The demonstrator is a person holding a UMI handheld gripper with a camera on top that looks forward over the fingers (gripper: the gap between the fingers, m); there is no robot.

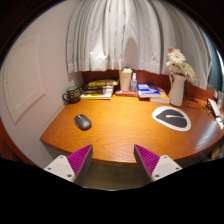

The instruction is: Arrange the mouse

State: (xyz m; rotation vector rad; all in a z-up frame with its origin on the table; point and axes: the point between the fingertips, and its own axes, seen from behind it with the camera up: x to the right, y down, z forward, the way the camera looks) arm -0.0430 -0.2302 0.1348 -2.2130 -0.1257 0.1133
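Note:
A dark grey mouse lies on the wooden desk, left of centre and well beyond my left finger. A round grey-and-white mouse mat lies on the desk far to the right, beyond my right finger. My gripper is open and empty, held over the near edge of the desk. Its purple pads stand wide apart with nothing between them.
Along the back of the desk stand a dark mug, stacked books, a paper roll, a small bottle, blue books and a white vase with flowers. Curtains hang behind.

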